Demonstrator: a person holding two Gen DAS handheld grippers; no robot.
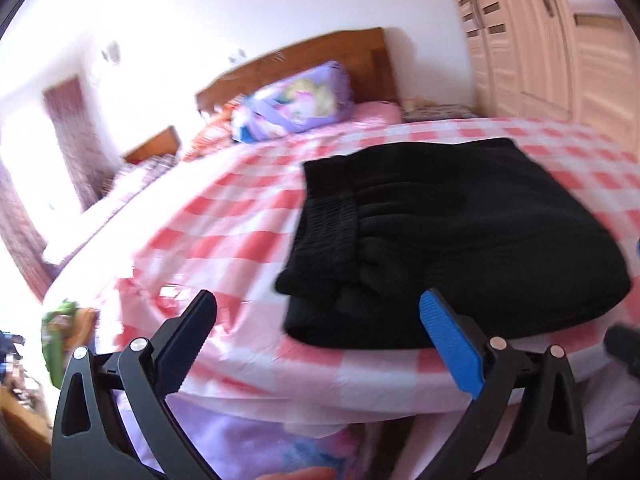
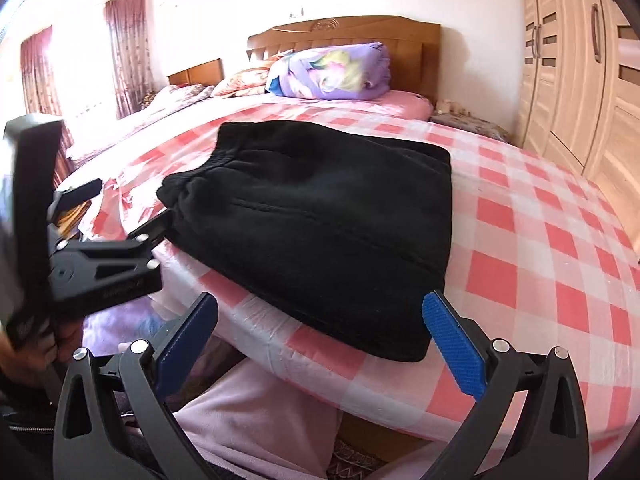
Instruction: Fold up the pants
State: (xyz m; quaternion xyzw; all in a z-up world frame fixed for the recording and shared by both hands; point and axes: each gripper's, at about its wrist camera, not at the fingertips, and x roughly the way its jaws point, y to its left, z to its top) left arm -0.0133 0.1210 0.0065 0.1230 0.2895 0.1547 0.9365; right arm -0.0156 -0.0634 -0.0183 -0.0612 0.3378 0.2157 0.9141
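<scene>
A: Where do the black pants lie?

B: Folded into a squarish bundle on the checked sheet near the bed's front edge, elastic waistband toward the left; no long axis shows.

A: The grippers?

B: Left gripper and right gripper are both spread wide, holding nothing, just short of the bundle.

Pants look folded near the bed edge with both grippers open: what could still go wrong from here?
1. The pants lie close to the near edge of the checked sheet; a nudge might tip them off the bed.
2. The left gripper sits right by the waistband corner; pulling away carelessly could snag it and undo the fold.
3. The right gripper, open at the near hem, might catch a layer if it closes.
</scene>
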